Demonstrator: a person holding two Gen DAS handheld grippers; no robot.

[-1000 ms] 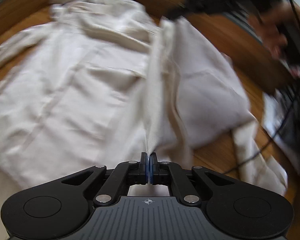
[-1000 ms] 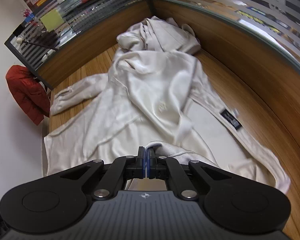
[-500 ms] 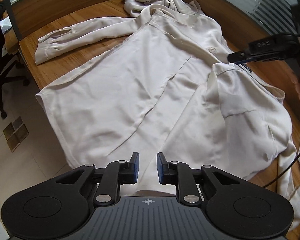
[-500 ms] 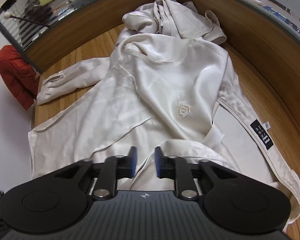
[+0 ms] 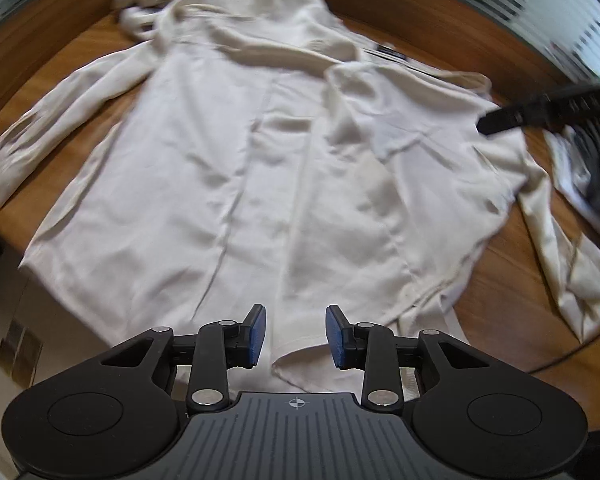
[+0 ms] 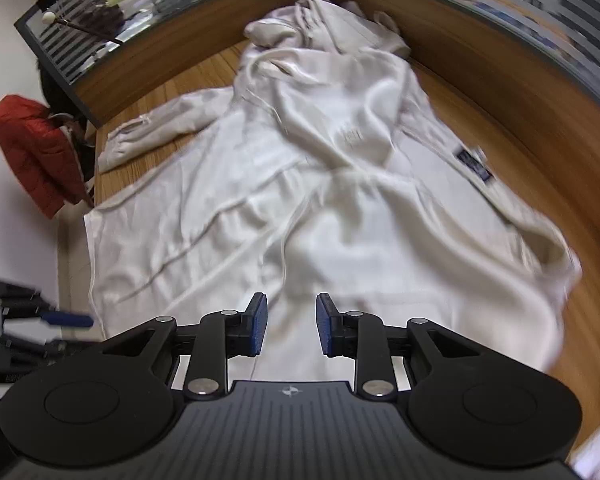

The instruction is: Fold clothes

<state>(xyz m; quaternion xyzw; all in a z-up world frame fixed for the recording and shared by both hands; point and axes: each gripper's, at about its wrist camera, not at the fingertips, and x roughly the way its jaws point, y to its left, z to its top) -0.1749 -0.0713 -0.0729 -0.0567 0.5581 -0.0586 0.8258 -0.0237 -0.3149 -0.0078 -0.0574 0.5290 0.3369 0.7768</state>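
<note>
Left tongs [image 5: 296, 336] parted wide, nothing between the blue pads, poised just over the near hem of the cream garment [image 5: 260, 168]; right tongs [image 6: 291, 330] likewise spread and empty, hanging over the garment's near right part. Seen also from the left camera as a dark tip [image 5: 512, 118] above the garment's right edge. Spread lengthwise along the wooden desk [image 5: 512, 280], hood end bunched into the far corner against the partition [image 6: 500, 64], one sleeve [image 6: 148, 136] stretched out flat to the left, the other trailing off past the right edge. One right-hand panel lying turned over the middle, rumpled, a dark label [image 6: 474, 164] showing on the exposed inner band. Probably laid long and flat to give straight fold lines; partly folded at most, the right side being the only part doubled over. Both tongs open and low near the hem, so likely placed for picking an edge, though which edge cannot be told. Much motion blur in both views, so fine creases uncertain. A red jacket [image 6: 36, 152] hanging beyond the desk's left end, apart from the work.
</note>
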